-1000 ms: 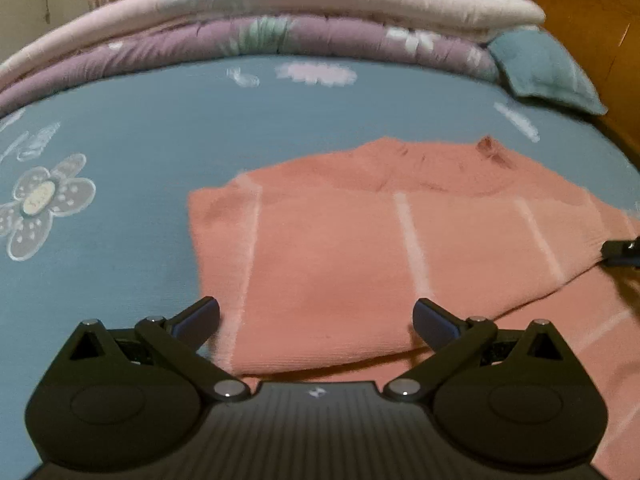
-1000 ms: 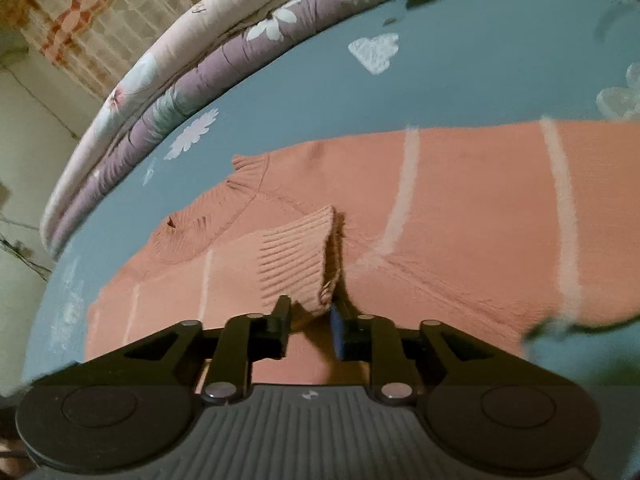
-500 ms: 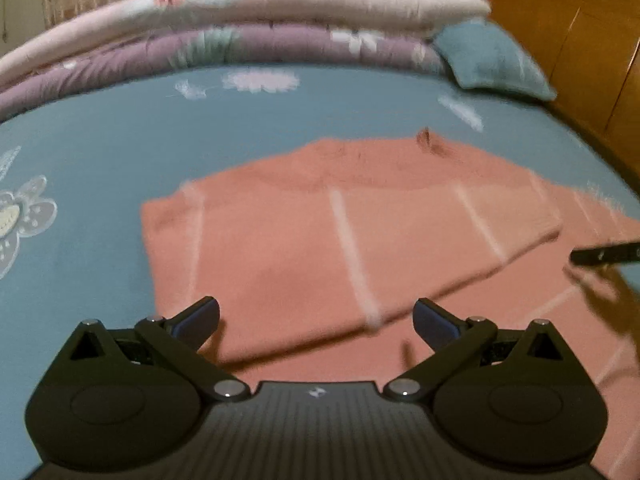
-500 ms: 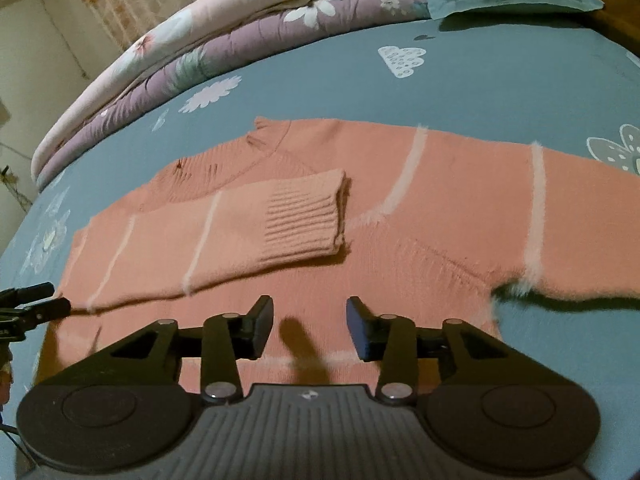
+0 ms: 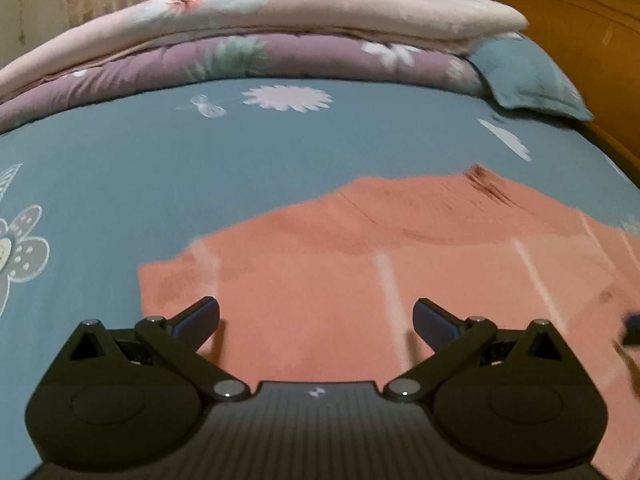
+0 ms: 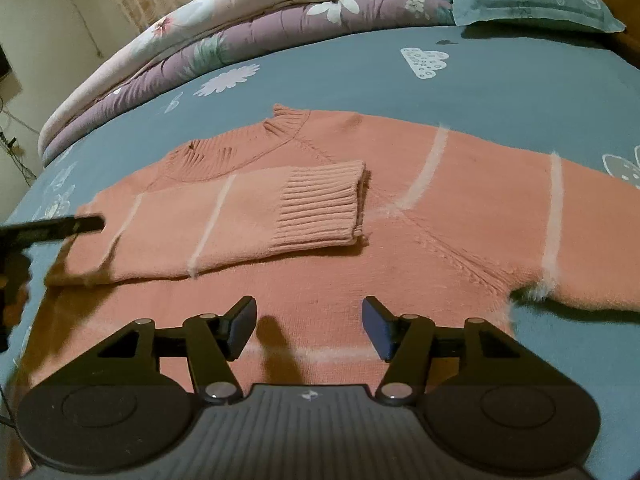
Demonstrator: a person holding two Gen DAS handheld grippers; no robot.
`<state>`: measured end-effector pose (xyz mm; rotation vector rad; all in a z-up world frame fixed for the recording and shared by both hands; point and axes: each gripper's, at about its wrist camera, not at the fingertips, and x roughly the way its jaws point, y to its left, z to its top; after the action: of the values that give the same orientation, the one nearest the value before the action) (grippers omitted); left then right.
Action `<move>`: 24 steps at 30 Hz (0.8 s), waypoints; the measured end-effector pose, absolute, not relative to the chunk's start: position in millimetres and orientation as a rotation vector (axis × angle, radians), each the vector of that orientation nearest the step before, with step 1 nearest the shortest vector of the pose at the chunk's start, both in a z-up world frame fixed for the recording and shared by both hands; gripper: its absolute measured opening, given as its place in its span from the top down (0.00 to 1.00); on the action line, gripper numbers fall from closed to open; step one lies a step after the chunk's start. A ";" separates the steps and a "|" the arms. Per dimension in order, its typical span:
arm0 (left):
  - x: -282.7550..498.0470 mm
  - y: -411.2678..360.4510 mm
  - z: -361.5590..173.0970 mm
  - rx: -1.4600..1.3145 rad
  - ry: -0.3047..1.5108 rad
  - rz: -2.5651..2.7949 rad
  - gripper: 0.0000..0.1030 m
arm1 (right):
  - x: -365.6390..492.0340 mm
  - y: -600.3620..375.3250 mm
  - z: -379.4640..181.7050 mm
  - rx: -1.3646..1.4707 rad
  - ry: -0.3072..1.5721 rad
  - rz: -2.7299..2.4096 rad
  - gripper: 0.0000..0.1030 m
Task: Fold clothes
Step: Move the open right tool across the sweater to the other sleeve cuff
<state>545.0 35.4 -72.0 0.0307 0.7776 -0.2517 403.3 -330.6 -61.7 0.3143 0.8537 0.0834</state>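
Salmon knit sweater (image 6: 400, 248), white-striped, lies flat on the blue floral bedsheet (image 6: 360, 76). From the sweater's left: one sleeve (image 6: 240, 216) lies folded across the chest, ribbed cuff (image 6: 324, 204) below the collar; far right, the other sleeve (image 6: 560, 216) lies outstretched, body unfolded. Judged partway. Left gripper (image 5: 316, 316) hovers over the folded sleeve, released, empty; right gripper (image 6: 308, 328) hovers over the hem, likewise released.

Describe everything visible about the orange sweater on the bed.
The sweater is a salmon-orange knit with thin pale stripes, a ribbed collar and ribbed cuffs. It lies flat on the blue floral bedsheet. One sleeve is folded across the chest, its cuff near the middle; the other sleeve lies spread out sideways. Neither open gripper touches it.
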 end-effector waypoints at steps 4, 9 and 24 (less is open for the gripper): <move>569.3 47.3 -86.1 0.002 0.798 -0.193 0.01 | 402.8 -329.2 -63.0 0.310 0.847 0.093 0.30; 547.7 35.4 -67.3 0.011 0.796 -0.228 0.01 | 402.1 -322.9 -63.7 0.281 0.837 0.106 0.22; 458.1 -8.0 -67.5 0.171 0.874 -0.241 0.01 | 385.2 -297.6 -59.3 0.135 0.830 0.156 0.03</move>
<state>458.1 -8.0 -67.5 0.1712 0.8742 -0.2406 385.2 -297.6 -59.3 0.1355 0.8298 0.1561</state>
